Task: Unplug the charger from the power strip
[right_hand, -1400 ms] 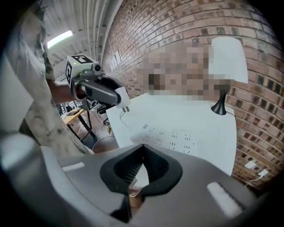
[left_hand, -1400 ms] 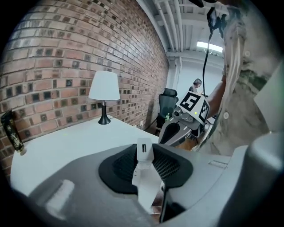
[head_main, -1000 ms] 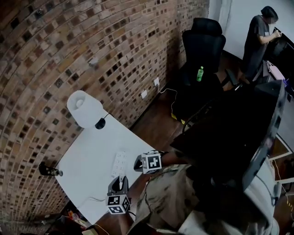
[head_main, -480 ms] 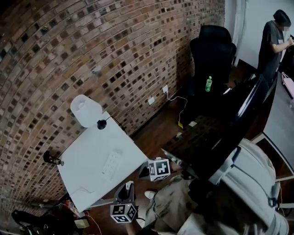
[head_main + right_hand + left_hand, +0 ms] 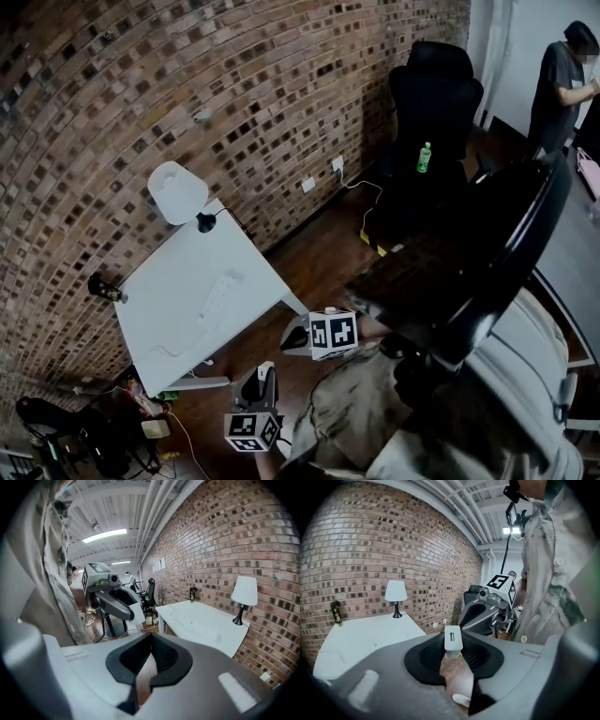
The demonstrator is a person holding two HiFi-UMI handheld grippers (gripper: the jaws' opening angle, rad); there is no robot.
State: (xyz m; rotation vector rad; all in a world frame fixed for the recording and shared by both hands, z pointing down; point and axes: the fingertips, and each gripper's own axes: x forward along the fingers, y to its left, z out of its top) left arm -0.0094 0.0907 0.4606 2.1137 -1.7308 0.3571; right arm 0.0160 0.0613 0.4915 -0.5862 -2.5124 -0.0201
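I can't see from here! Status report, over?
Left gripper shut on charger. Right gripper shut, empty. Charger unplugged, well away from power strip. Nothing in the way.

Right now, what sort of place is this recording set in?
Probably an office or loft-style workspace: an exposed brick wall, a white table with a table lamp and power strip, and a black office chair.

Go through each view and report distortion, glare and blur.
Head view: fisheye bows the brick wall, dim overall, the white table brightest. Left gripper view: black round vignette, the charger between the jaws sharp, a ceiling lamp glaring at top right. Right gripper view: same vignette, a ceiling light strip blown out.
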